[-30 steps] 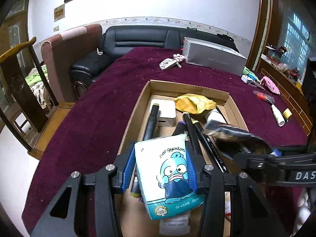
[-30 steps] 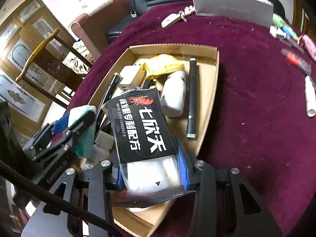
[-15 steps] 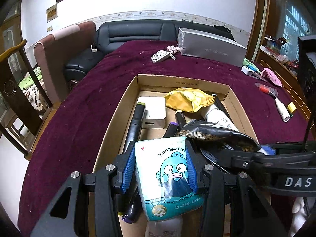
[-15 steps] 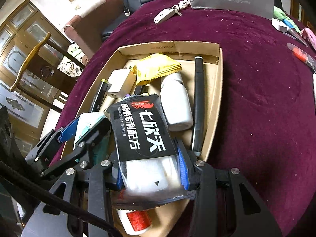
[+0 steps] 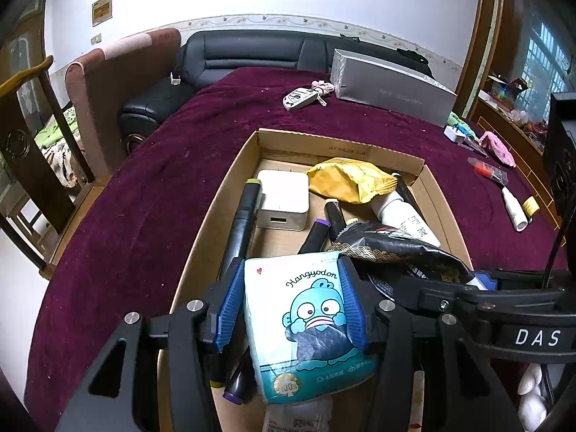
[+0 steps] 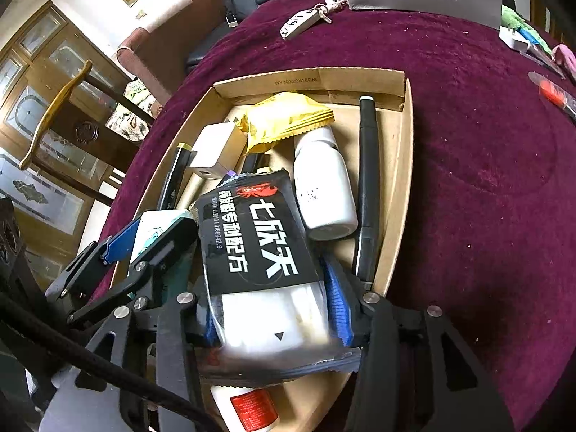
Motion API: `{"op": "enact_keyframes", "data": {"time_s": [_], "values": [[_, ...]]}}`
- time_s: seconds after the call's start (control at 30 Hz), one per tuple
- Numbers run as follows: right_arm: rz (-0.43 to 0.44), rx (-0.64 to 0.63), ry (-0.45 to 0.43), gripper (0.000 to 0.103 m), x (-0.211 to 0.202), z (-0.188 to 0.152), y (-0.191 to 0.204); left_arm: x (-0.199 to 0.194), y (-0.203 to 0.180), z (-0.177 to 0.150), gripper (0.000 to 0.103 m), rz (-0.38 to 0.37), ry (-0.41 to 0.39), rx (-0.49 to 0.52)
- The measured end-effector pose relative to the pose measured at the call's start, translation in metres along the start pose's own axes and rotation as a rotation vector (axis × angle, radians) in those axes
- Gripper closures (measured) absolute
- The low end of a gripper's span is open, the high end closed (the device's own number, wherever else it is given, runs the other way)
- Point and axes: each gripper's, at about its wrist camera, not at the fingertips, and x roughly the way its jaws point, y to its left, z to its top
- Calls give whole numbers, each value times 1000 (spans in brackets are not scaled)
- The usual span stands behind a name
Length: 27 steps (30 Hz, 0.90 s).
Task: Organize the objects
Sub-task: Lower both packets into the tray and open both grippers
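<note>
A white and teal tissue pack [image 5: 306, 320] with a blue cartoon fish sits between the blue pads of my left gripper [image 5: 291, 270], whose jaws are opening while the pads still touch the pack. A black packet with white characters [image 6: 259, 237] is between the pads of my right gripper [image 6: 266, 288]; these jaws are opening too, still in contact. Both hover over the near end of an open cardboard box [image 5: 338, 144] on the maroon tablecloth. The two grippers are side by side, almost touching, the left gripper [image 6: 144, 237] at the right one's left.
The box holds a yellow snack bag [image 5: 349, 180], a white charger cube [image 5: 284, 198], several dark markers, a white bottle [image 6: 320, 194] and a black pen [image 6: 367, 187]. Behind it lie keys [image 5: 302, 97] and a long grey carton [image 5: 388, 90]. Small tubes [image 5: 514, 208] lie right; chairs stand left.
Both grippers have come lower and further over the box, with the packs still between their pads. The right gripper's packet now overlaps the markers in the middle of the box.
</note>
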Motion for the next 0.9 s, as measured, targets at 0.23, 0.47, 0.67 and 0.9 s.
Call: {"op": "enact_keyframes", "data": {"time_s": [0.23,0.47,0.67,0.9], "values": [[15,3,-18,55,-6,-4,1,-7,-2,0,56,1,-14,1],[60,0,-38,53,-17,-8,4,-23,-5,3,56,23,-48,9],[94,-16,-39,51,-22,-14,10,-36,-7,4,56,44,-71,12],[118,-25,-63,50,-36,-21,13,-54,-17,5,55,68,-107,38]]}}
